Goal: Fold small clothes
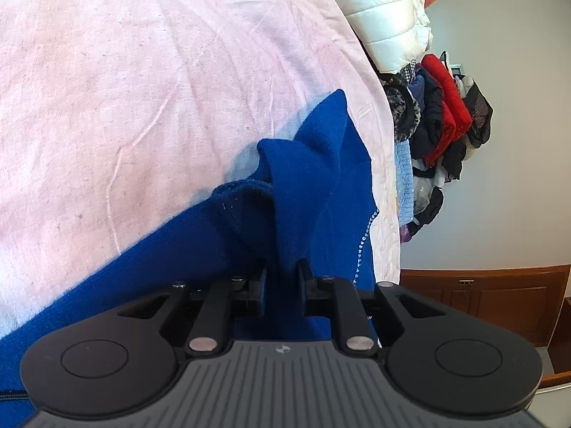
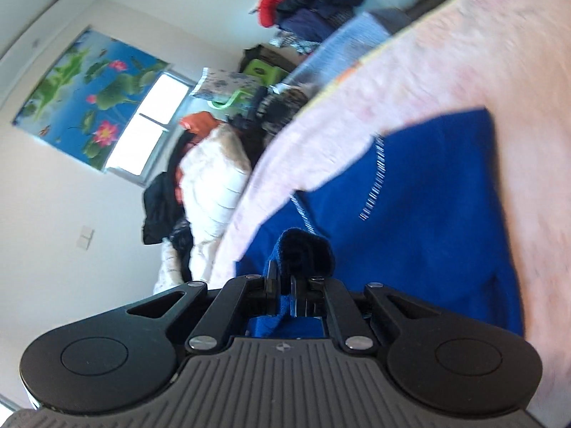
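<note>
A royal-blue knit garment (image 1: 321, 164) with a line of small sparkling studs (image 1: 364, 242) lies on a pale pink bed sheet (image 1: 142, 89). My left gripper (image 1: 282, 267) is shut on a raised fold of it, which stands up in a ridge beyond the fingers. A ribbed cuff (image 1: 242, 199) sits just left of that ridge. In the right wrist view, which is motion-blurred, the same blue garment (image 2: 428, 214) spreads over the pink sheet (image 2: 428, 71). My right gripper (image 2: 283, 278) is shut on blue fabric, with a dark ribbed cuff (image 2: 307, 249) sticking out past its fingertips.
A white puffer jacket (image 1: 385, 18) lies at the bed's far edge. Beyond it is a heap of dark and red clothes (image 1: 442, 117), and a wooden cabinet (image 1: 481, 296) stands against the wall. The right wrist view shows a window (image 2: 153, 121), a lotus-print blind (image 2: 82, 96) and more piled clothes (image 2: 307, 0).
</note>
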The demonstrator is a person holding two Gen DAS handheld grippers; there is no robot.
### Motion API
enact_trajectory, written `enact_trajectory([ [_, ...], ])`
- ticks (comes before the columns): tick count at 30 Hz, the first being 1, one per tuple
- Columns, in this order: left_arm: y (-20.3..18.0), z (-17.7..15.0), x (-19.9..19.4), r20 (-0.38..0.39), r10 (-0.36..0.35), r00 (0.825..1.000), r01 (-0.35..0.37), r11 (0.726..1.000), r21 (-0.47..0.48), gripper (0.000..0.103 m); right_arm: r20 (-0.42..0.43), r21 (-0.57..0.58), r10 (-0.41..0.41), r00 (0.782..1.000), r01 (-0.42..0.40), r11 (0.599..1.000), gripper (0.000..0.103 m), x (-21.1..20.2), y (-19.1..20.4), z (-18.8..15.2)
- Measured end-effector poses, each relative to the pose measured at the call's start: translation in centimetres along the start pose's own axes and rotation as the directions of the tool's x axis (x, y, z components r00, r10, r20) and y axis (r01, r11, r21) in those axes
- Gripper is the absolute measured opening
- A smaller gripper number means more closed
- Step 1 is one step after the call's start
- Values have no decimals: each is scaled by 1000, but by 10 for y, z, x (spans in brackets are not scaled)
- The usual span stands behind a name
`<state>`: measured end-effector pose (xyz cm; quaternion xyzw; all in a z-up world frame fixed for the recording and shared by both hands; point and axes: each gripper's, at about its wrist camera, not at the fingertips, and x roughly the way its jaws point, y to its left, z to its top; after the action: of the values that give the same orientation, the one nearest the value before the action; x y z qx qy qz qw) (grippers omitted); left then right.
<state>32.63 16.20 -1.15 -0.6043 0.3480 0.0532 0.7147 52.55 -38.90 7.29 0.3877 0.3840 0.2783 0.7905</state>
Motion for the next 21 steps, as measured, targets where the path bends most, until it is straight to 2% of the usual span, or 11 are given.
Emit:
enact_trajectory([
  [8,-14,4,2,-36,-98,995,95,992,-77,16,24,-90,85,996,-82,993,10,-6,42,40],
  [11,-18,2,9,-63,-112,992,105,989,-104,20,17,-119,110,994,-107,987,10,-7,57,47],
  [15,-18,2,21,-39,-46,998,43,995,-95,52,13,-150,140,990,-136,979,10,-10,72,52],
  [16,-18,5,26,-21,-28,999,25,995,-94,52,14,-157,145,989,-141,978,10,-11,75,54],
  [17,-18,9,29,-2,-4,1000,4,996,-88,51,19,-162,147,989,-142,976,10,-12,77,56],
  [18,-20,13,32,17,9,1000,-7,997,-77,41,24,-169,149,989,-143,975,10,-15,79,58],
  [19,-22,17,34,32,16,999,-14,998,-59,5,34,-177,148,988,-139,974,10,-17,81,62],
  [21,-29,23,35,56,18,998,-16,999,-34,6,66,-180,148,987,-134,974,10,-24,80,73],
])
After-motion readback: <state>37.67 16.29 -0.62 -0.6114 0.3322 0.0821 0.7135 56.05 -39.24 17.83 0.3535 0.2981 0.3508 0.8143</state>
